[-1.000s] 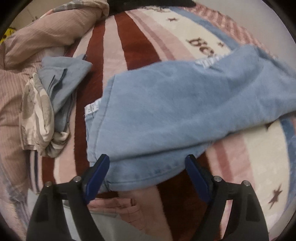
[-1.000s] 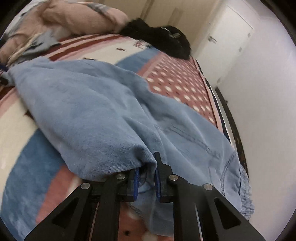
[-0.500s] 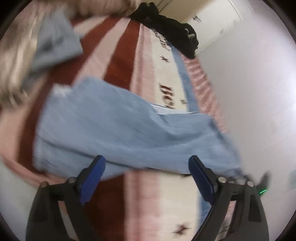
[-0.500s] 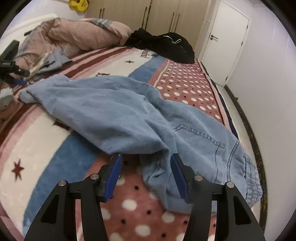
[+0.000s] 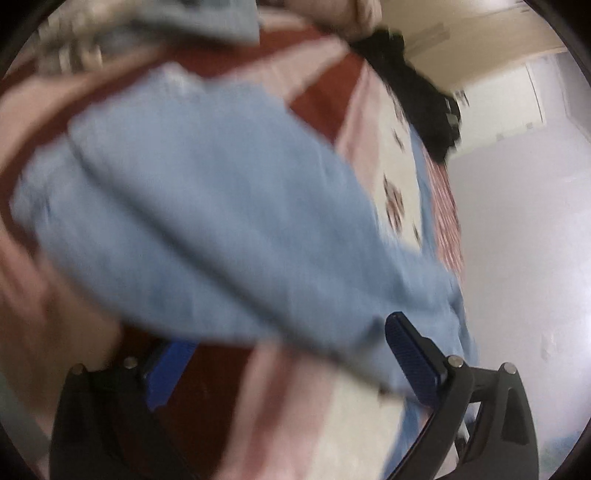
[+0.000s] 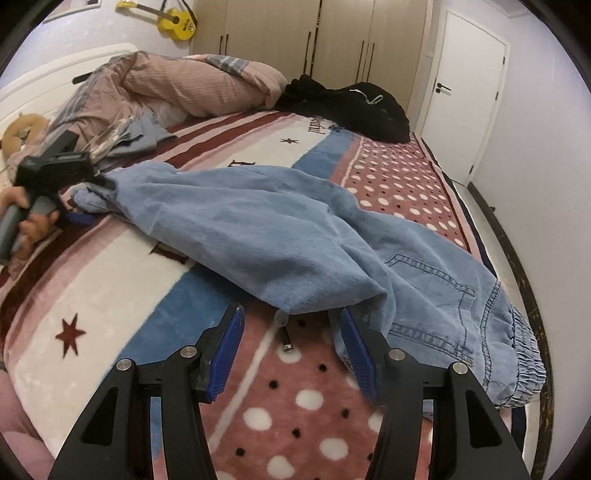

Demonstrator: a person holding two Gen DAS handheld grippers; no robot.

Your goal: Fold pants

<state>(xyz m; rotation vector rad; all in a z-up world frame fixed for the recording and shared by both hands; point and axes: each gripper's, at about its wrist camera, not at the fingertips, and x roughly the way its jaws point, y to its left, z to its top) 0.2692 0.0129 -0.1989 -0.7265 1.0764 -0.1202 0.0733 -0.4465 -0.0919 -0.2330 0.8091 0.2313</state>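
**Pants laid lengthwise on bed, both grippers free, cross-folds not yet made**

Progress. The light blue denim pants with elastic waistband (image 6: 280, 236) lie across the bed's patterned fleece blanket of stripes, stars and polka dots (image 6: 122, 295). Waistband bunched at the right edge of the bed, leg ends reaching toward the left side near the pillows. One leg appears to lie over the other, so I judge the lengthwise fold roughly made. Cloth is rumpled, edges uneven, a hump through the middle. Left to do, by my reading: smooth, then bring leg ends to waistband and halve again.

Grippers. Right gripper (image 6: 291, 343): blue pads well apart, holding nothing, hovering just short of the near hem at the crotch area. Left gripper (image 5: 291, 365): pads apart in its own view, nothing between them, pants filling the frame ahead; picture heavily blurred. From the right wrist view it sits at the leg-end side, a hand on its handle; whether it touches cloth there I cannot tell.

Surroundings. A small dark cylindrical object with a pale cap (image 6: 283, 330) lies on the blanket between the right gripper's pads, just beside the hem; it could be trapped in a fold. Black garment heap (image 6: 351, 107) at the far edge, well apart. Pink ribbed duvet (image 6: 192, 85) and a small pile of grey-blue and patterned clothes (image 6: 129, 136) near the head end, close to the leg ends. Yellow guitar (image 6: 166, 16) on the wall, white door (image 6: 465, 85) beyond.
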